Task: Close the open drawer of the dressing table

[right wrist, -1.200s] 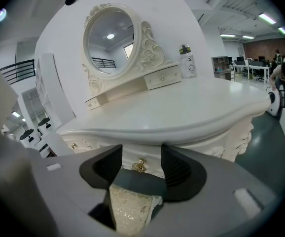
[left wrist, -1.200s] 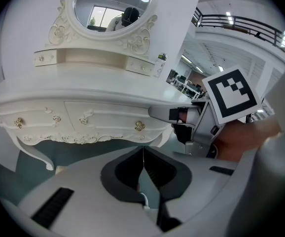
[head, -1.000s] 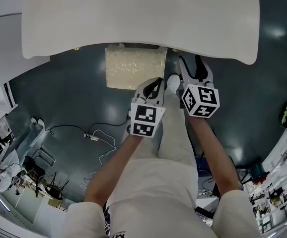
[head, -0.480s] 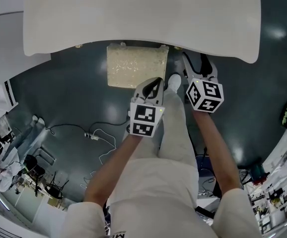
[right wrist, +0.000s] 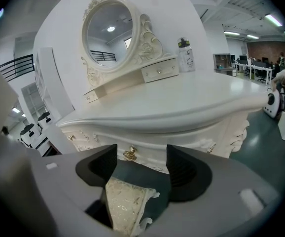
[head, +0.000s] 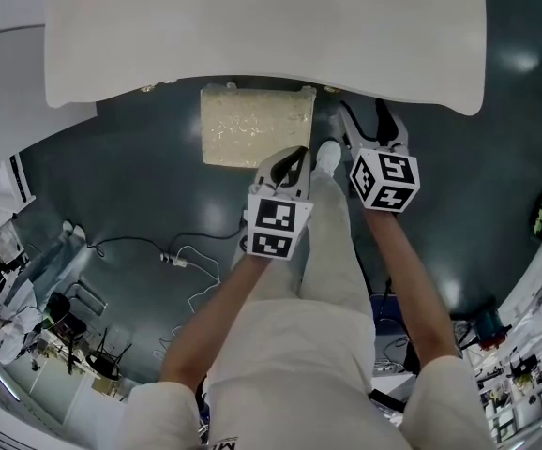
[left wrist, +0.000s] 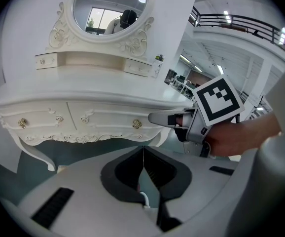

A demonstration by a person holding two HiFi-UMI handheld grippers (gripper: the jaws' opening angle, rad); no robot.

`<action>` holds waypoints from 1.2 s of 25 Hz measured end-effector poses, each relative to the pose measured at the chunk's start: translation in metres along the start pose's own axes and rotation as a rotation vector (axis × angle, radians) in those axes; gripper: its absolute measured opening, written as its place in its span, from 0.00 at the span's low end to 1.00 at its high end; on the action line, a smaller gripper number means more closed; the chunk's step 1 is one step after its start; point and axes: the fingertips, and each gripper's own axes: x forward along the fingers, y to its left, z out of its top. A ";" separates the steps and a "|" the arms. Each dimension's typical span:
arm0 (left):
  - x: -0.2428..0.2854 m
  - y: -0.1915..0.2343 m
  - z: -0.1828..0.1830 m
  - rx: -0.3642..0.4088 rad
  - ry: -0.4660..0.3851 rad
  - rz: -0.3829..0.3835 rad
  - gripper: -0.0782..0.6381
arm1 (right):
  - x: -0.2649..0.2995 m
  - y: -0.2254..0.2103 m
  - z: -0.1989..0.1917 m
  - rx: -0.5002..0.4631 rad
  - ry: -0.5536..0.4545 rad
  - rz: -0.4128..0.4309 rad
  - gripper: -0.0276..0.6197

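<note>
Drawer (right wrist: 152,147) looks flush in the dressing table (head: 252,36), at 12 o'clock of my right gripper (right wrist: 141,157). Its fingers are wide apart, gold knob (right wrist: 129,153) untouched at 11. Left gripper (left wrist: 143,154) fingers together, empty. Closing seems done; next I back straight off.
</note>
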 end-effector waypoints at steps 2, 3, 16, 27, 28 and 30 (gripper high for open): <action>-0.001 -0.002 0.002 0.001 -0.007 0.000 0.12 | -0.005 0.000 0.000 0.009 -0.003 0.003 0.47; -0.002 -0.003 0.003 0.002 -0.011 0.000 0.12 | -0.008 0.000 0.000 0.011 -0.004 0.005 0.47; -0.047 -0.018 0.027 0.044 -0.070 -0.007 0.12 | -0.065 0.034 0.022 -0.054 -0.041 0.008 0.16; -0.107 -0.048 0.029 0.028 -0.122 -0.035 0.12 | -0.137 0.082 0.028 -0.089 -0.072 0.072 0.14; -0.113 -0.050 0.031 0.030 -0.130 -0.037 0.12 | -0.144 0.085 0.030 -0.085 -0.074 0.077 0.14; -0.125 -0.052 0.035 0.033 -0.147 -0.043 0.12 | -0.155 0.092 0.035 -0.068 -0.081 0.079 0.14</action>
